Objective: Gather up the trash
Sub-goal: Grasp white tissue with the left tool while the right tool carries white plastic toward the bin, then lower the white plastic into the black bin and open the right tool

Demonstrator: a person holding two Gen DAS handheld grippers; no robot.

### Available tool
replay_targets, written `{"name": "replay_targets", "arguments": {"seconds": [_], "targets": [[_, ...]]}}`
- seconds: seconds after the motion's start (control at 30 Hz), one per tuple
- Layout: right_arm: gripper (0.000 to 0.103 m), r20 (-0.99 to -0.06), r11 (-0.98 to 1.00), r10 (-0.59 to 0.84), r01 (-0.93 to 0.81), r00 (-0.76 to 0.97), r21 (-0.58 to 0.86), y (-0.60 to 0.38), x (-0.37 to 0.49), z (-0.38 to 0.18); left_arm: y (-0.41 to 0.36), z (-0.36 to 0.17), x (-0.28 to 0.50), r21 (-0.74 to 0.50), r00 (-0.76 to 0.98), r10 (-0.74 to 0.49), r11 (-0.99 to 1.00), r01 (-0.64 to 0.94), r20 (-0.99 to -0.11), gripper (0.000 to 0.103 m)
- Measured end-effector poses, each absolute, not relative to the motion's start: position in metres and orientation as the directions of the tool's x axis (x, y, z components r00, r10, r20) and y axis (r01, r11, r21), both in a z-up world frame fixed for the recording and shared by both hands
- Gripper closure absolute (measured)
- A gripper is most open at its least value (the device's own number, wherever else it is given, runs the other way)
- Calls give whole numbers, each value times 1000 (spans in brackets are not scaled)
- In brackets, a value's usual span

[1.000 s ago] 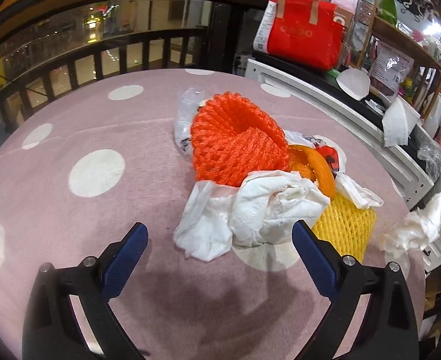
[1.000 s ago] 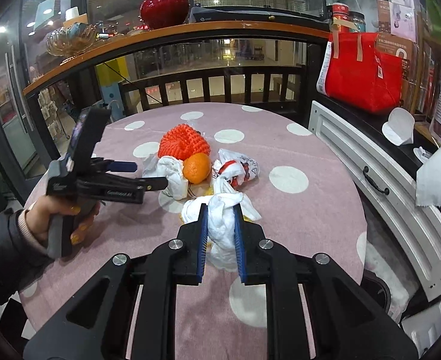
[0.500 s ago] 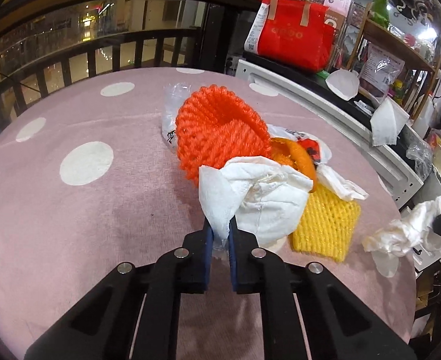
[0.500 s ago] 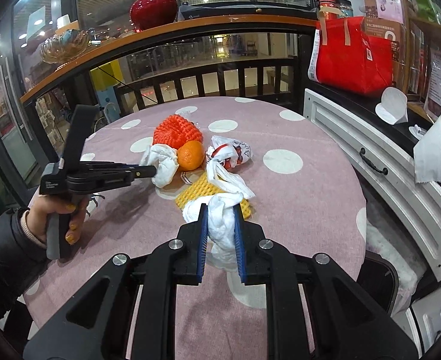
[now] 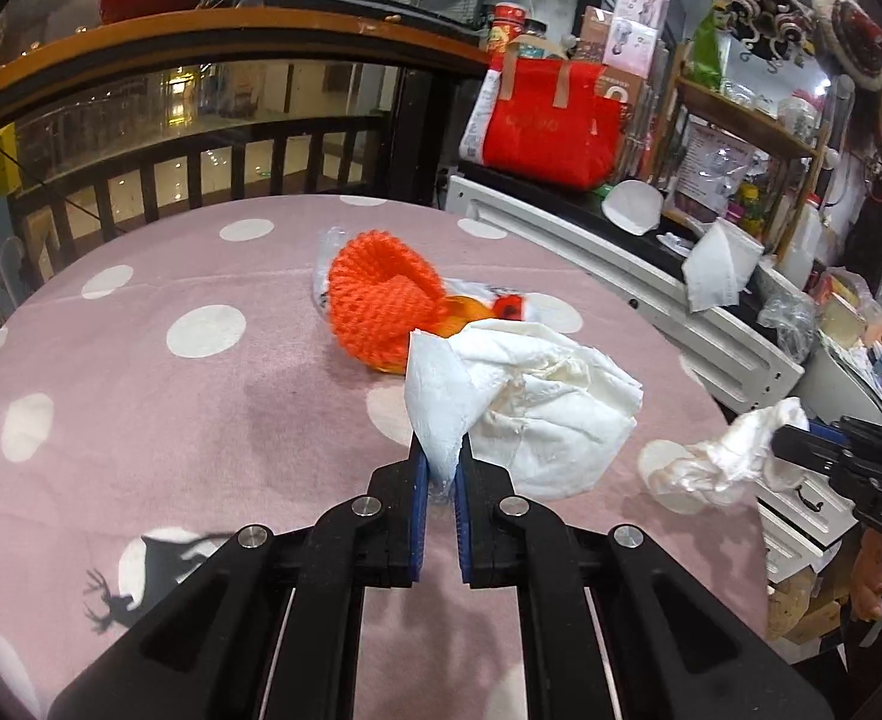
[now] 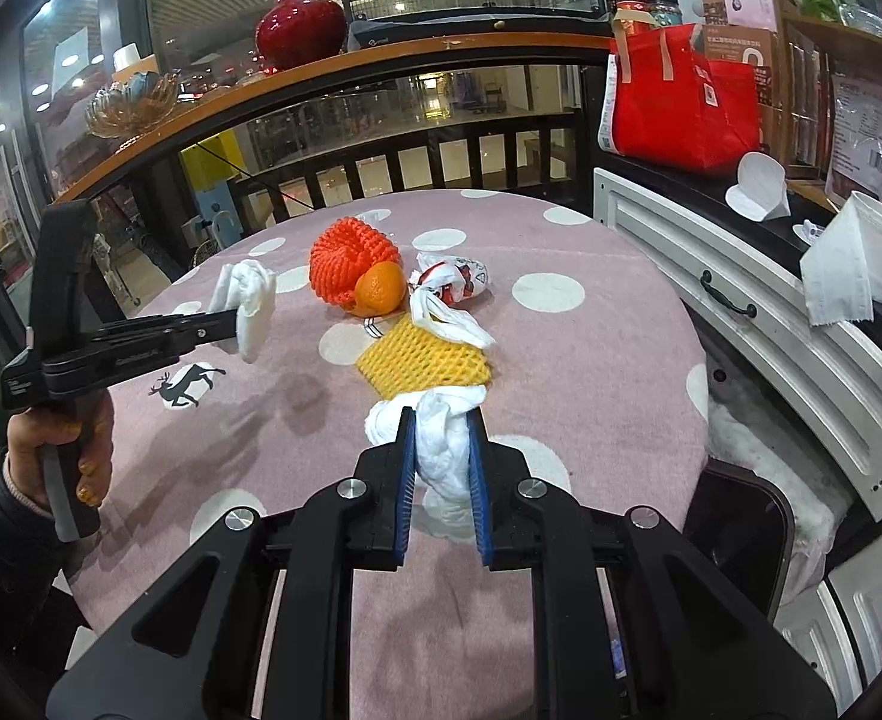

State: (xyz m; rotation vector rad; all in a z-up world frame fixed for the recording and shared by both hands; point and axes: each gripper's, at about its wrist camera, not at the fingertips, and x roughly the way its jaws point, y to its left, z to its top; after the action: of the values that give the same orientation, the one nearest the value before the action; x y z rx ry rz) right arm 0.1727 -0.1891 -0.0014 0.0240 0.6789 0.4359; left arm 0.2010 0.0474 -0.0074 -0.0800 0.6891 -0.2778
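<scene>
Round table [image 6: 591,360], pink polka-dot cloth, seen from both wrist cameras. At its far middle lay the remaining litter: an orange foam net [image 6: 348,261] with an orange [image 6: 379,292] tucked against it, a knotted printed plastic bag [image 6: 450,282] just beside them, and a flat yellow foam net [image 6: 423,357] nearer to you. A dark bin [image 6: 741,516], apparently lined, stood off the table's right edge below the white cabinet; its contents could not be made out.

Your left gripper [image 5: 441,480], wide apart a second earlier with the pile in front of it, had closed on a corner of the large crumpled tissue [image 5: 537,402]. The blue pads were drawn almost together, with only a thin fold of paper between them. In the right wrist view that tissue [image 6: 249,300] hung clear of the cloth, away from the pile it had been resting against, so the pick had succeeded.

Your right gripper [image 6: 441,462] had stayed clamped throughout on a second wad of white tissue [image 6: 441,450], its jaws held slightly apart by the bulk.

Interpretation: you now carried one piece in each gripper. Both probably needed dropping in the bin before you returned for the nets, bag and orange.
</scene>
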Motion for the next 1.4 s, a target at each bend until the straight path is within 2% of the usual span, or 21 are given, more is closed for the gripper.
{"name": "replay_targets", "arguments": {"seconds": [0.27, 0.57, 0.77, 1.13, 1.17, 1.23, 1.27, 1.3, 1.33, 1.4], "targets": [[86, -603, 943, 327, -296, 728, 153, -230, 145, -1, 6, 1, 172, -155, 724, -347, 935, 320, -597, 95], [86, -639, 990, 140, -87, 756, 113, -304, 121, -11, -63, 9, 152, -145, 674, -463, 869, 473, -576, 95], [86, -712, 993, 51, 42, 700, 113, -346, 132, -50, -104, 9, 143, -145, 634, -518, 826, 545, -574, 95], [86, -818, 977, 54, 139, 573, 162, -371, 163, -134, -165, -5, 140, -140, 561, -560, 773, 619, -609, 95], [84, -824, 975, 59, 145, 564, 169, -371, 165, -141, -169, -6, 140, -140, 556, -561, 769, 623, -613, 95], [71, -835, 973, 55, 159, 547, 168, -370, 167, -155, -176, -10, 140, -142, 542, -566, 762, 632, -622, 95], [61, -835, 972, 52, 164, 548, 168, -371, 168, -159, -180, -12, 141, -145, 534, -568, 758, 636, -626, 95], [45, -835, 971, 44, 173, 548, 165, -371, 168, -163, -183, -14, 141, -149, 525, -570, 754, 640, -632, 95], [39, -837, 968, 30, 191, 547, 160, -373, 167, -167, -187, -17, 142, -152, 516, -572, 750, 644, -638, 95], [39, -836, 964, 26, 209, 548, 166, -378, 165, -167, -194, -21, 142, -151, 503, -573, 744, 651, -647, 95]]}}
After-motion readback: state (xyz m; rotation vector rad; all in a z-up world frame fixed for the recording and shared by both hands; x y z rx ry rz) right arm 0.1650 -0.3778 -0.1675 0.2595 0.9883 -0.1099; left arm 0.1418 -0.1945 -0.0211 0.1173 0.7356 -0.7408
